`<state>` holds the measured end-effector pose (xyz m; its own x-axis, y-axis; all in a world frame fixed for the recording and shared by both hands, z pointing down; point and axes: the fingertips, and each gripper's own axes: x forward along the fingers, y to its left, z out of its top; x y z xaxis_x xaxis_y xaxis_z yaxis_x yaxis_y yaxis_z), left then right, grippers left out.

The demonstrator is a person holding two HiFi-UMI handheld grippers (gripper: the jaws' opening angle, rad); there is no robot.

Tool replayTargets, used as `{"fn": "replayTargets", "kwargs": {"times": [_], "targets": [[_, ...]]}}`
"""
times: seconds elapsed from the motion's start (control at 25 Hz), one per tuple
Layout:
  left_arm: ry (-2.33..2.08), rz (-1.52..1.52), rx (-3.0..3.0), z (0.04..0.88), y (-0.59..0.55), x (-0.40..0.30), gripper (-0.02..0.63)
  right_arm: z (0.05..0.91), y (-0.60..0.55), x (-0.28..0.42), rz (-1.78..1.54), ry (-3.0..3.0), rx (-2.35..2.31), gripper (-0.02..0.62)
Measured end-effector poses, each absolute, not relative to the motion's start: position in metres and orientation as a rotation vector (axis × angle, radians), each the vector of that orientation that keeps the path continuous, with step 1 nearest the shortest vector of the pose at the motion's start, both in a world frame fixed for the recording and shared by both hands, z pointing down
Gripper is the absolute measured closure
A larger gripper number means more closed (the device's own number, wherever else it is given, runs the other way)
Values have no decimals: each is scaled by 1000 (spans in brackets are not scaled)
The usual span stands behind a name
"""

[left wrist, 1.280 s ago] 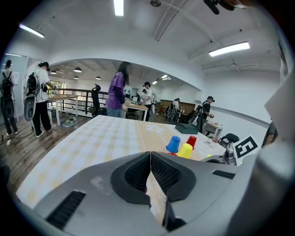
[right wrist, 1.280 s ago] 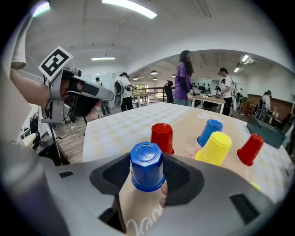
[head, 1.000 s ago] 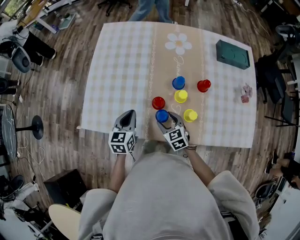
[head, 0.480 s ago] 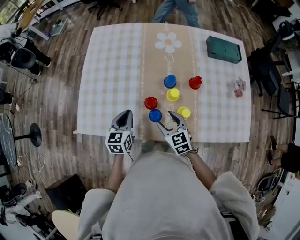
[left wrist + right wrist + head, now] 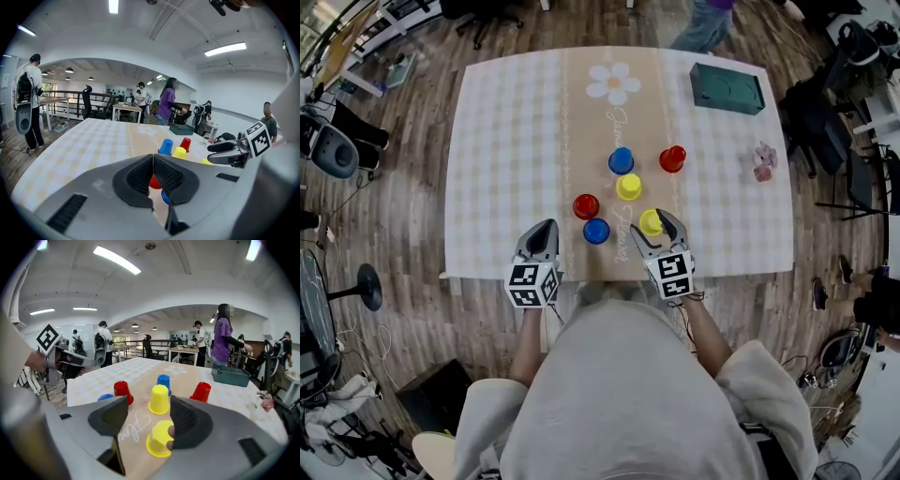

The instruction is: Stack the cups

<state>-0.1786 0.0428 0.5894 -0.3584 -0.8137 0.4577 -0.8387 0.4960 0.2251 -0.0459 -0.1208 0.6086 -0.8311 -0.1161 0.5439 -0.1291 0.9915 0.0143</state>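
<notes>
Right claw has left the blue cup and now gapes around the near yellow cup, ready to grip. Left claw is closed and empty.

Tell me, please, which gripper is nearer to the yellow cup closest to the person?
Right. The right gripper has that yellow cup between its open jaws; the left gripper sits shut, off to the cup's left, beyond the blue cup.

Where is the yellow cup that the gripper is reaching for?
Find the table with the checked cloth and a tan strip down its middle. Among the upside-down cups there, this yellow cup stands in the front row, between the open jaws of the right gripper. The other yellow cup stands farther back, with no gripper around it.
</notes>
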Motion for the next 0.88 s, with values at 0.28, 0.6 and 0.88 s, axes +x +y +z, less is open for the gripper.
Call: {"fn": "replayTargets", "kwargs": {"times": [0.28,0.6,0.88], "targets": [[-2218,72,1373,588,35,-173,592,644,-149,-22,67,-2470,247,314],[-2215,60,1361,591,35,-171,592,670,-150,-19,83,-2410,225,341],[-2219,57,1349,592,36,-170,592,674,-151,-19,78,-2409,208,375]]}}
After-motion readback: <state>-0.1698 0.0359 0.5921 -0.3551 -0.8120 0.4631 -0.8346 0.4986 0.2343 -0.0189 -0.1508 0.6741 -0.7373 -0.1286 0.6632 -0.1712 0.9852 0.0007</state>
